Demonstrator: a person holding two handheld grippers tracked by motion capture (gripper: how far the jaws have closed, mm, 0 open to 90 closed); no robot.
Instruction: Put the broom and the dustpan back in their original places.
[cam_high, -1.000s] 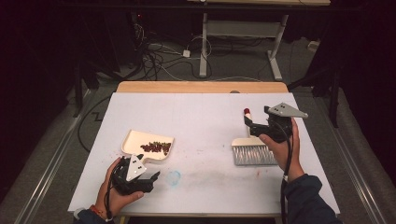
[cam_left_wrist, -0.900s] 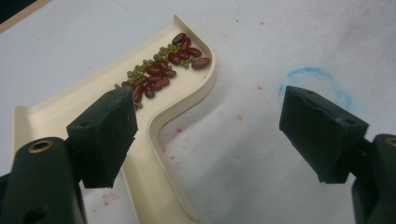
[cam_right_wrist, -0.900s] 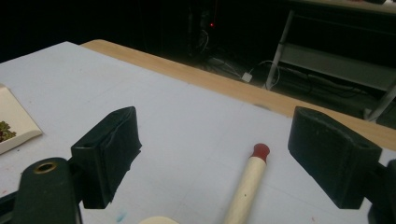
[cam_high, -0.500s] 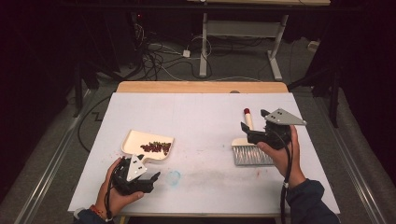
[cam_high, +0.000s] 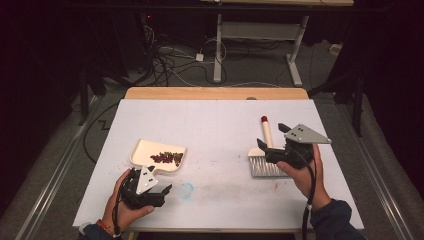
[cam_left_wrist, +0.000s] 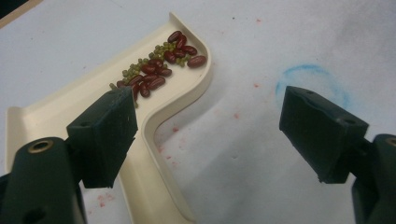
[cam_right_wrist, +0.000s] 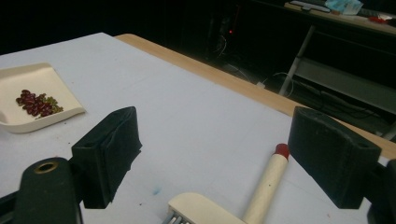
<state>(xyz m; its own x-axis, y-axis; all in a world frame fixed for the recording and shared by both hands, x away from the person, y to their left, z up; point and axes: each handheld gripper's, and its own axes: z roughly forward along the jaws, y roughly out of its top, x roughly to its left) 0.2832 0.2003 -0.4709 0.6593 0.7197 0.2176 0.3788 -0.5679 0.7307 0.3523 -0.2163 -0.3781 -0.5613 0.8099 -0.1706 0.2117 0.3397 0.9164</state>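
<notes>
A wide table (cam_high: 215, 125) covered in white paper fills the middle of the high view, with a bare strip of light wood along its far edge and dark floor on both sides.

Near the front left corner, the left gripper (cam_high: 159, 192) is held low over the paper, its two black jaws spread wide apart with nothing between them. Just beyond it lies a cream plastic dustpan (cam_high: 145, 150) with a flat handle that runs back toward the gripper. In the left gripper view the handle passes under the left-hand jaw, though whether the jaw touches it cannot be told. A small heap of dark red and green beans (cam_left_wrist: 156, 70) sits against the pan's raised, curved rim. A faint blue ring mark (cam_left_wrist: 313, 81) and scattered red specks stain the paper beside the pan.

Toward the right side, the right gripper (cam_high: 270, 145) hovers above a small hand brush (cam_high: 266, 160) with a cream back, grey bristles and a round cream handle tipped in red. Its jaws also stand wide open and empty. The brush handle points toward the far edge, and the bristles face the person.

Between dustpan and brush stretches a broad span of bare paper. The far half of the table is likewise bare paper up to the wooden strip.
</notes>
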